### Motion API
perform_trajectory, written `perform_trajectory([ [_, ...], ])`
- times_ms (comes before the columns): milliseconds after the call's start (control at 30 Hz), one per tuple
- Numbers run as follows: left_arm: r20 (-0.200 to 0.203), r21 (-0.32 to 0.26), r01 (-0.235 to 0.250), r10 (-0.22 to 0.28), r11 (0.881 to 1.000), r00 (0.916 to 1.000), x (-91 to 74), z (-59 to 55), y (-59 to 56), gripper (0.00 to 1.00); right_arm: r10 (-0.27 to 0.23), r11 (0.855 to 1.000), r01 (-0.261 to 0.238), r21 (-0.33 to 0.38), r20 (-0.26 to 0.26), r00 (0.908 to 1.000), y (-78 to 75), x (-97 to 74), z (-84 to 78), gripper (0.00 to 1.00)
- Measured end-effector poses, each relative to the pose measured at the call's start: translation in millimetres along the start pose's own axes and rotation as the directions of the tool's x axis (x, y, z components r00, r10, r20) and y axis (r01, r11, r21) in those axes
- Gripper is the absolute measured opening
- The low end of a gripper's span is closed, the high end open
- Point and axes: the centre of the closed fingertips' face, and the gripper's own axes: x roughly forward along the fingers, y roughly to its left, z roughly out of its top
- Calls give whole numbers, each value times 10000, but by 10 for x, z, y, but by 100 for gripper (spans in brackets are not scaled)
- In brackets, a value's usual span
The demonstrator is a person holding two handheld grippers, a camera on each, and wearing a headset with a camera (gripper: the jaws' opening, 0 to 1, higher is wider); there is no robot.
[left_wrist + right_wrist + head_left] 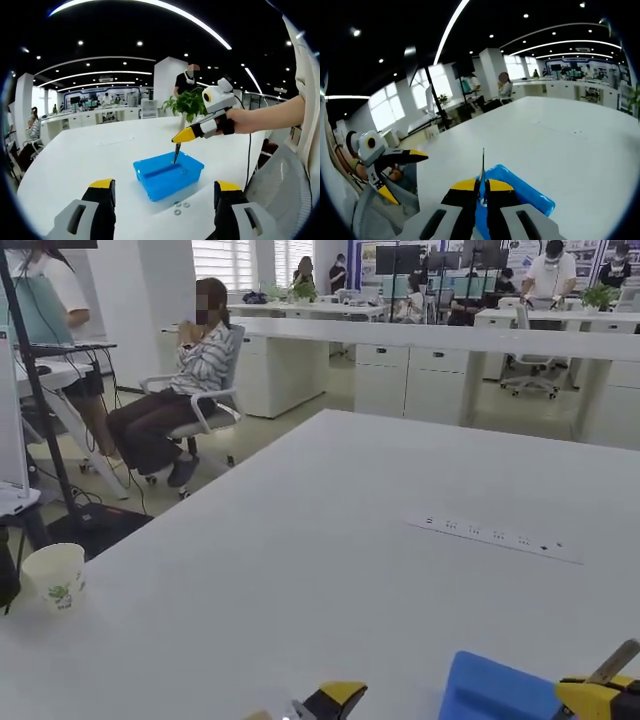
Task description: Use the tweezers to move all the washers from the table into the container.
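A blue container sits on the white table. Three small metal washers lie on the table just in front of it. My left gripper hovers before the container, open wide with nothing between its jaws. My right gripper comes in from the right, shut on thin tweezers whose tips point down into the container. In the right gripper view, the right gripper pinches the tweezers above the container, with the left gripper open at the left. In the head view, the container lies between the left gripper and the right gripper.
A power strip is set in the table's far right part. A paper cup stands near the left edge. A person sits on a chair beyond the table. A potted plant stands at the far side.
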Motion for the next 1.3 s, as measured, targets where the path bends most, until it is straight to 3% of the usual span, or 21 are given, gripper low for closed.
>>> perform_trajectory([
  [667,32,-45,-44,44,10000,10000,2,-4,16,81,-235,9987,269,433,-766,9968,-240,222,-267,3],
  [1067,58,-75,-76,76,9999,10000,2,0,17,81,-511,9964,572,631,-940,9943,-346,214,-355,3],
  [1300,44,-66,-53,53,10000,10000,1,-1,16,81,-849,9938,934,596,-1320,9876,-439,207,-482,3],
])
